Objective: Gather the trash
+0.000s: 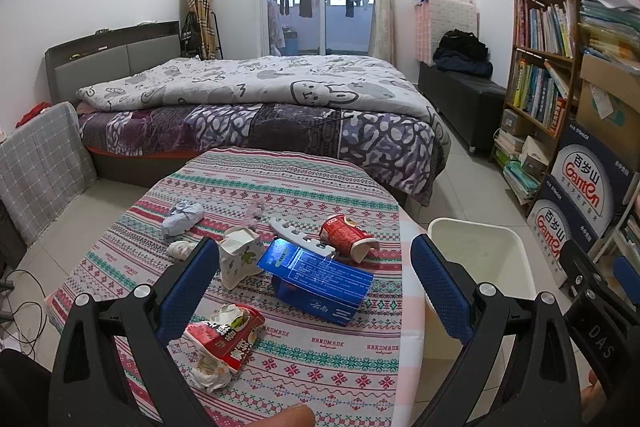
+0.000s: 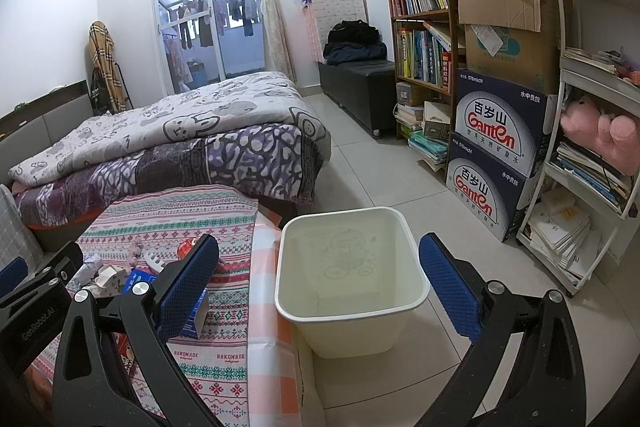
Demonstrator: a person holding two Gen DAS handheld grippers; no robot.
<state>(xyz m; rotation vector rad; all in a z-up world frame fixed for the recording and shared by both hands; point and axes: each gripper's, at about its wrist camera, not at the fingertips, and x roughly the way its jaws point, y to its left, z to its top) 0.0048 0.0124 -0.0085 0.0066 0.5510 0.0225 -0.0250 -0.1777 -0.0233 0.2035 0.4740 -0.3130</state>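
Both hand-held grippers (image 1: pixel 312 275) (image 2: pixel 320 283) wide open, empty

right gripper (image 2: pixel 318 281): fingers spread, empty | over white bin (image 2: pixel 352 311)

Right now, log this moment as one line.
left gripper: open over table trash | right gripper: open over bin | bin: empty | blue box: untouched
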